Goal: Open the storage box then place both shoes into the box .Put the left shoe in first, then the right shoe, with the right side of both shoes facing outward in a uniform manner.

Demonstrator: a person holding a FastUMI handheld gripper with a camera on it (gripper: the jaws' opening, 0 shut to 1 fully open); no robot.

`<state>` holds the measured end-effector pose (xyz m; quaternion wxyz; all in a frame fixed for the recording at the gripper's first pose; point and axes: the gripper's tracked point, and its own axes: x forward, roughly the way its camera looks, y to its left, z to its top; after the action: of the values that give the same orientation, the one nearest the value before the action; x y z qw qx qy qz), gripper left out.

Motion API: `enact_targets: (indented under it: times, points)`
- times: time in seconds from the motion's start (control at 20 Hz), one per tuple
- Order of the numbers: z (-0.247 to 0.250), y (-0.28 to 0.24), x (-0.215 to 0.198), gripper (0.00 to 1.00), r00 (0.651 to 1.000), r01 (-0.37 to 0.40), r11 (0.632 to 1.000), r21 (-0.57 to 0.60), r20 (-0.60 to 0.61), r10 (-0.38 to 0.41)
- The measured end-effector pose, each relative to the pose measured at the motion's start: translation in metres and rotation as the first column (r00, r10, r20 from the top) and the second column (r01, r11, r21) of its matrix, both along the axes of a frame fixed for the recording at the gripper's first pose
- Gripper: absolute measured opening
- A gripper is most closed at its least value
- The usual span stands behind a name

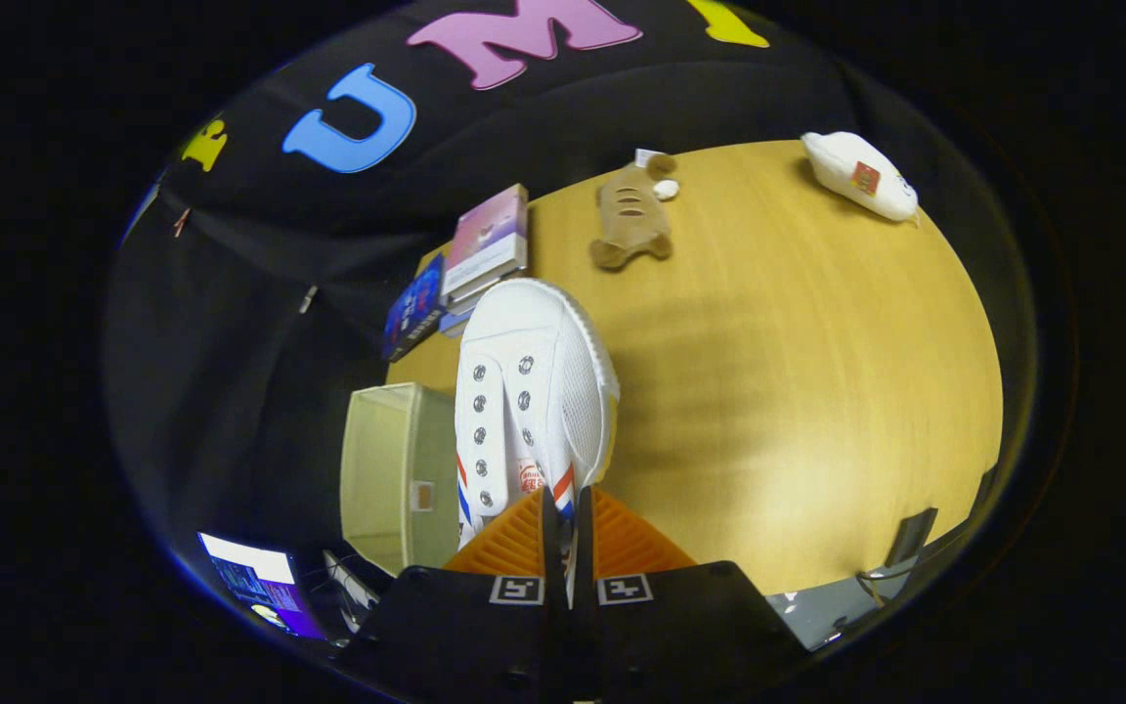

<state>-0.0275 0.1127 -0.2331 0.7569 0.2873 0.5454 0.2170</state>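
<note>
Shoe pinched in the claw, box beside it

Shoe (534, 391) — white, with metal eyelets and red and blue stripes along its side — hangs directly ahead of the claw (569, 533), toe pointing away from it. Both fingers (514, 543) are drawn almost together and clamp on the thin edge of the shoe's collar, which runs down into the narrow slot between them. The shoe appears lifted clear of the counter (798, 391), and its shadow falls on the wood to one side.

Just beside the shoe, at the counter's edge, stands the pale storage box (397, 474) — its top looks open, but what lies inside cannot be told. Beyond the toe sits a stack of books (487, 246). Farther off on the counter lie a brown plush toy (631, 217) and a white plush toy (858, 174), well apart from each other.
</note>
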Motion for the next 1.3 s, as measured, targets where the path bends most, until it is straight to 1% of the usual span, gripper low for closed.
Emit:
enact_targets:
  times: [0.15,0.25,0.35,0.4,0.5,0.6,0.75,0.85,1.1,1.15,1.2,1.25,1.3]
  points:
    - [0.038,0.063,-0.002,0.05,0.999,-0.045,0.995,0.092,-0.006,0.046]
    - [0.052,0.106,-0.018,0.05,0.996,-0.088,0.989,0.121,-0.013,0.090]
    - [0.059,0.139,-0.025,0.05,0.990,-0.138,0.984,0.116,-0.015,0.141]
    - [0.063,0.152,-0.021,0.05,0.986,-0.158,0.981,0.108,-0.026,0.162]
    - [0.059,0.180,-0.031,0.05,0.981,-0.179,0.980,0.092,-0.063,0.185]
    - [0.048,0.202,-0.040,0.05,0.975,-0.183,0.981,0.063,-0.114,0.189]
    - [0.025,0.218,-0.048,0.05,0.968,-0.191,0.981,-0.014,-0.166,0.186]
    - [0.014,0.221,-0.047,0.05,0.967,-0.197,0.978,-0.064,-0.178,0.183]
    - [-0.007,0.213,-0.048,0.05,0.966,-0.183,0.970,-0.161,-0.214,0.146]
    - [-0.007,0.214,-0.048,0.07,0.965,-0.183,0.972,-0.151,-0.218,0.148]
    - [-0.002,0.219,-0.051,0.11,0.963,-0.184,0.976,-0.117,-0.222,0.155]
    - [0.008,0.230,-0.054,0.24,0.960,-0.173,0.984,-0.050,-0.231,0.158]
    - [0.019,0.232,-0.051,0.31,0.959,-0.161,0.987,-0.006,-0.238,0.155]
